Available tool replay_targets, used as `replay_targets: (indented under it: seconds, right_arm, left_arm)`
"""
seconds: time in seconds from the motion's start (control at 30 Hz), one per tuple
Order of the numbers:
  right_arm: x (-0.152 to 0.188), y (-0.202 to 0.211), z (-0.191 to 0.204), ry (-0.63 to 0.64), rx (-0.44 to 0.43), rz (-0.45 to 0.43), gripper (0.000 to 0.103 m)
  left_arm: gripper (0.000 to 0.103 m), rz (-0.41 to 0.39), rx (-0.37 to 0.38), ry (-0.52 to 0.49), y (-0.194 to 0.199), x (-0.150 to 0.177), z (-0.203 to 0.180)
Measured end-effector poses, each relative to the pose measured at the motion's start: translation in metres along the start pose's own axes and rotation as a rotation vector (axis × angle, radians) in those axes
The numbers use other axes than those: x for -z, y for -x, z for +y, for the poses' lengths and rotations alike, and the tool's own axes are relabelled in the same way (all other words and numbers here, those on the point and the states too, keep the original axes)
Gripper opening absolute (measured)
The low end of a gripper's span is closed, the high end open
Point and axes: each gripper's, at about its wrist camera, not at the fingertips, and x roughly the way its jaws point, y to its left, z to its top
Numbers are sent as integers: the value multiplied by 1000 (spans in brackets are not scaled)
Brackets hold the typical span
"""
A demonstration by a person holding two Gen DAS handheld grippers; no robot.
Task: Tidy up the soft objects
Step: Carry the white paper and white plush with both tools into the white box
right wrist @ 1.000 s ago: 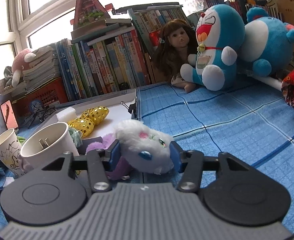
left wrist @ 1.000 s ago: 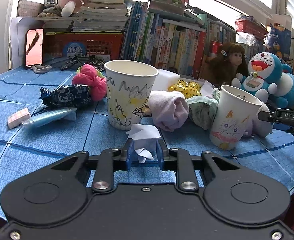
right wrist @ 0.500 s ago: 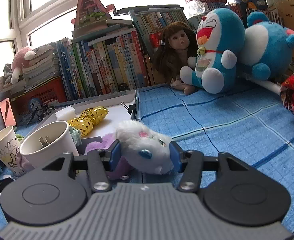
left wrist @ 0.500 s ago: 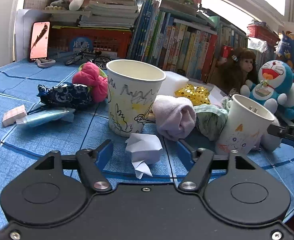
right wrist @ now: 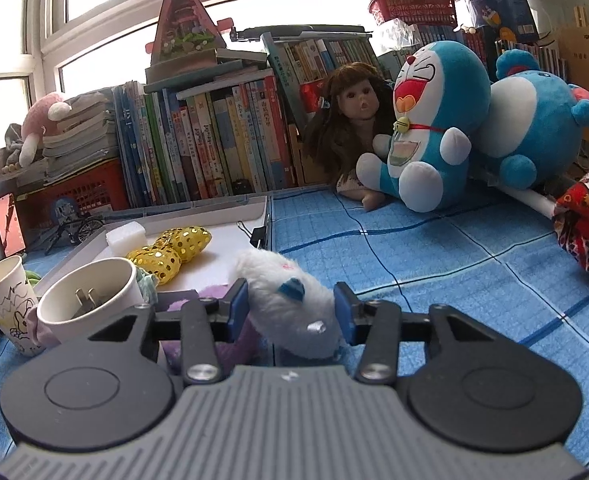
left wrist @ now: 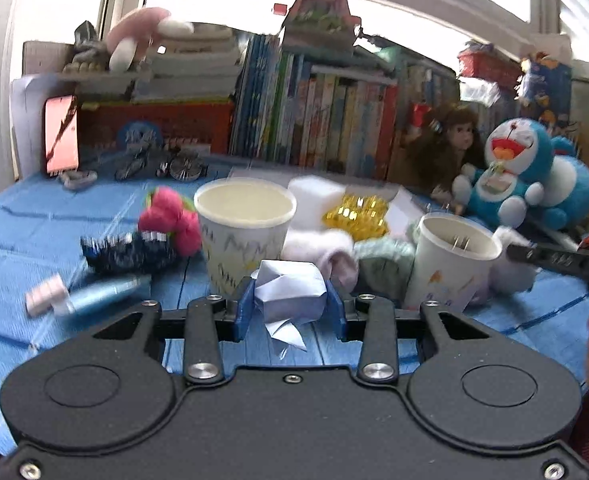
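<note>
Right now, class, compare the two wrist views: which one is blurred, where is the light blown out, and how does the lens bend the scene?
Left wrist view: motion-smeared, the books and the near paper cup soft. Right wrist view: sharp, the doll crisp. Both: windows white with backlight, and fisheye bowing at the edges.

Paper, plush and matt plastic on cloth

The folded paper [left wrist: 290, 292] looks crisp and creased; the white toy [right wrist: 290, 308] is fluffy plush (long pile); the tablecloth [right wrist: 434, 256] is woven blue cloth; the paper cups [left wrist: 246, 236] are matt.
</note>
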Motion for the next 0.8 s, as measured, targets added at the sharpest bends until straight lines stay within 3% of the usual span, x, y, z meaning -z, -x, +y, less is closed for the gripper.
replay_targets:
  seconds: [0.03,0.1,0.17,0.33,0.47,0.67,0.8]
  right_arm:
    - [0,-2,-1,-5,-4,8,52]
    - [1,-5,-7,-50,-25,24,70]
    - [1,-9,-13,-105,-54,44,79]
    - [5,-25,-18,-170,-53,105,86]
    - [10,-34,-20,-207,-59,136,86]
    - [7,-28,-22,-206,-58,92,65]
    - [-3,-21,-17,-150,-55,64,64]
  left_arm:
    - [36,-6,1,-7,3,-4,0]
    - [36,-19,-2,-6,7,-9,0]
    - [36,-21,3,3,8,-12,2]
    - [36,-9,13,19,7,-14,4]
    - [36,-9,16,13,6,-13,3]
    - [36,-9,38,23,7,-17,3]
    - [36,-23,61,8,10,-27,1]
